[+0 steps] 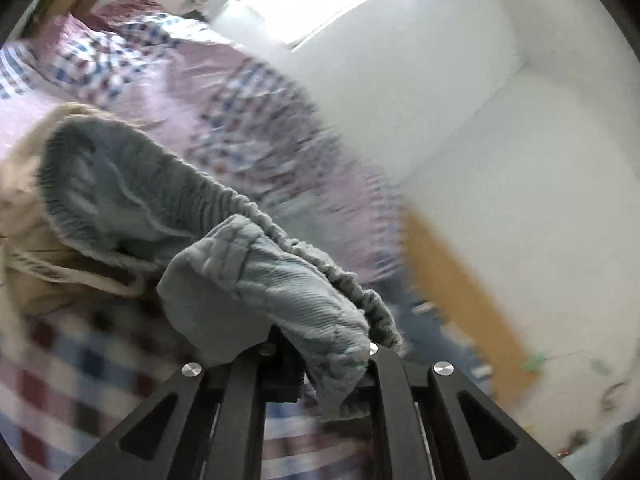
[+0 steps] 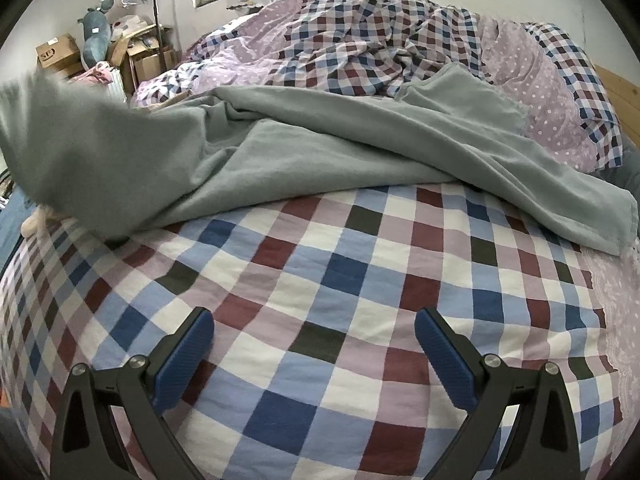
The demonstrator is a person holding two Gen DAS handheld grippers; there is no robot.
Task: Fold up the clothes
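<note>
In the left wrist view my left gripper (image 1: 320, 364) is shut on the gathered elastic waistband of grey-green trousers (image 1: 248, 256), lifted off the bed; the fabric hides both fingertips. A beige garment (image 1: 36, 240) lies behind the waistband at the left. In the right wrist view the same grey-green trousers (image 2: 320, 152) stretch across the checked bedsheet (image 2: 320, 300), one leg reaching to the right, the left part raised and blurred. My right gripper (image 2: 314, 330) hovers low over the sheet in front of the trousers, open, with nothing between its blue pads (image 2: 184, 356).
A crumpled checked and lilac dotted duvet (image 2: 380, 40) is heaped at the back of the bed. Cardboard boxes (image 2: 60, 56), a plush toy and a clothes rail stand at the far left. A wooden bed frame (image 1: 468, 308) and white walls lie to the right.
</note>
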